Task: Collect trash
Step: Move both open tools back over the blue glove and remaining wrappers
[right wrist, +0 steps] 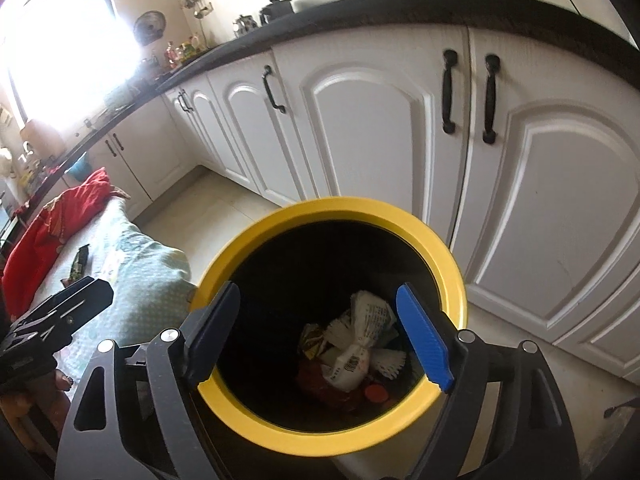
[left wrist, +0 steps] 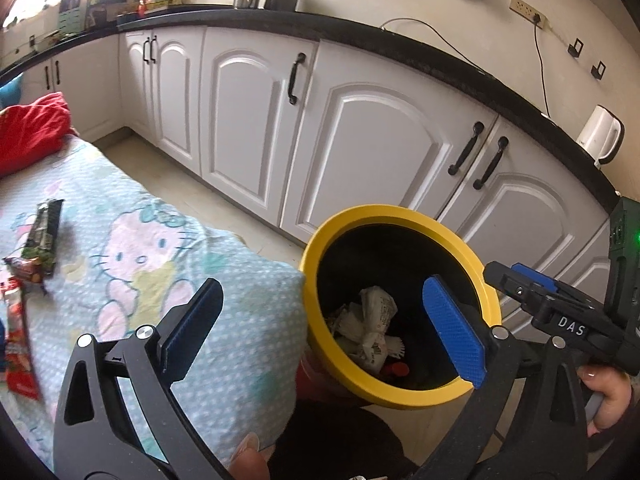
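- My left gripper [left wrist: 324, 328] hangs with its jaws spread wide and nothing between them, half over the bed and half over the bin [left wrist: 404, 396].
- My right gripper [right wrist: 320, 328] sits above the bin's mouth, jaws also released and empty.
- The bin, black inside with a yellow rim, stands on the floor just beside the near corner of the bed [left wrist: 120, 200], in front of the white cabinets [left wrist: 248, 120].
- Done so far, as I judge it: crumpled white wrappers [right wrist: 356, 344], something red and an orange cap already lie at the bottom of the bin.
- Left to do: a dark green wrapper [left wrist: 42, 236] and a red wrapper [left wrist: 18, 344] lie on the bed at the far left (there may be more past the edge of view, I cannot tell).
- The green wrapper lies flat, its long axis running from the near left toward the far right, up toward the red cloth [left wrist: 30, 132].
- The red wrapper's long axis runs roughly the same near-to-far way, its near end cut off by the frame.
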Action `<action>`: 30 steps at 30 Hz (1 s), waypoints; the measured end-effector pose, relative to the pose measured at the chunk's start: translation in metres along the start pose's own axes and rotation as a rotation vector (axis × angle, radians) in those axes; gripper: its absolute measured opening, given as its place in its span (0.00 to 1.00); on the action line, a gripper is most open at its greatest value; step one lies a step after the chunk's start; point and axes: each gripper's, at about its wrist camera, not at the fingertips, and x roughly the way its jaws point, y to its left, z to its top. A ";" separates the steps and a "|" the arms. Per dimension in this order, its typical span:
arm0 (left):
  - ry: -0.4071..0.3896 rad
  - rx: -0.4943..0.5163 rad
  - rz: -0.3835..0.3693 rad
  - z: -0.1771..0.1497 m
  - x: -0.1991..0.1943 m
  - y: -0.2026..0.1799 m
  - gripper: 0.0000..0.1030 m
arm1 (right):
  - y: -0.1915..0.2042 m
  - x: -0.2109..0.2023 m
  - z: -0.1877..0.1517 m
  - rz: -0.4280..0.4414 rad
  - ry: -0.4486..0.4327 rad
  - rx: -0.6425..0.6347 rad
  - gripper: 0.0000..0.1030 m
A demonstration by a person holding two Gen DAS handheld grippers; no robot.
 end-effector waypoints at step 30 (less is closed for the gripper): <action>-0.104 -0.122 0.120 -0.013 -0.084 0.084 0.89 | 0.105 -0.022 0.002 0.097 -0.051 -0.212 0.80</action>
